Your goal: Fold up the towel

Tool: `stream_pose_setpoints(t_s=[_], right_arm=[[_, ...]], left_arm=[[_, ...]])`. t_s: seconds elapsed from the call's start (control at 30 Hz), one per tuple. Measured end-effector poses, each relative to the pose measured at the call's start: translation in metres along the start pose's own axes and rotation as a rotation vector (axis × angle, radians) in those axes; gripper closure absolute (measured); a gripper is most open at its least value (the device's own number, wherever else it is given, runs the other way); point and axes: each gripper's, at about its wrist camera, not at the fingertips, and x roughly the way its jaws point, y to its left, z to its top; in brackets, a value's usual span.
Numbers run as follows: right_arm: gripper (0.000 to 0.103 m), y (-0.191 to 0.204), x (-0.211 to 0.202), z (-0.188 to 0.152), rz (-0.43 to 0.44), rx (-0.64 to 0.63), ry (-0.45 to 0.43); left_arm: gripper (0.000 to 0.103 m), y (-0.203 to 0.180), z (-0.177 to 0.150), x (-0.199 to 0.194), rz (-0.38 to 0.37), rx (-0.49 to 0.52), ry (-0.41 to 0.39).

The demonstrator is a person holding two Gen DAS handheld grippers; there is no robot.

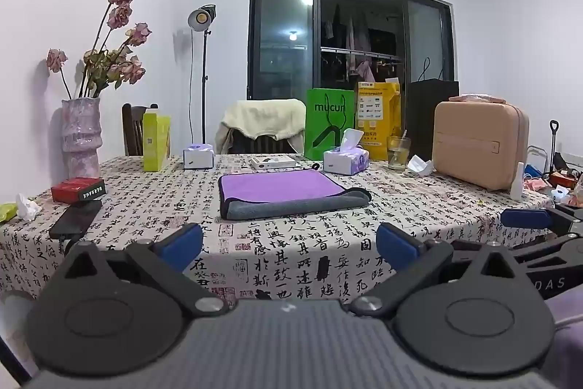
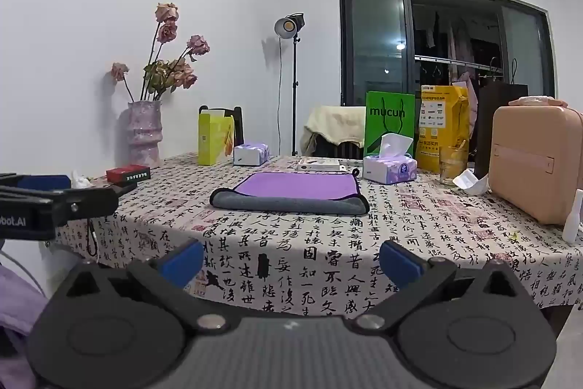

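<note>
A towel [image 1: 284, 194], purple on top with a grey underside rolled along its near edge, lies folded flat on the table's middle; it also shows in the right wrist view [image 2: 291, 194]. My left gripper [image 1: 289, 243] is open and empty, held off the table's near edge, well short of the towel. My right gripper [image 2: 291, 261] is open and empty, also in front of the table edge. The right gripper's blue finger [image 1: 524, 217] shows at the right of the left view. The left gripper's arm [image 2: 54, 203] shows at the left of the right view.
The table [image 1: 328, 254] has a calligraphy-print cloth. On it stand a vase of dried roses [image 1: 81, 137], a red box [image 1: 77, 189], a dark phone [image 1: 74, 219], tissue packs [image 1: 346, 161], a glass [image 1: 398, 152], bags and a pink case [image 1: 481, 150].
</note>
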Motion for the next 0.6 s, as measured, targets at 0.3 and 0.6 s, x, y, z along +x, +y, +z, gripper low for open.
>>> stream_pose_setpoints(t_s=[0.3, 0.6], right_arm=[[0.000, 0.000, 0.001, 0.000, -0.004, -0.008, -0.006], [0.000, -0.003, 0.001, 0.000, -0.003, 0.005, -0.003]], left_arm=[[0.000, -0.011, 0.001, 0.001, -0.006, 0.036, -0.003], [0.000, -0.009, -0.001, -0.001, -0.008, 0.022, 0.000]])
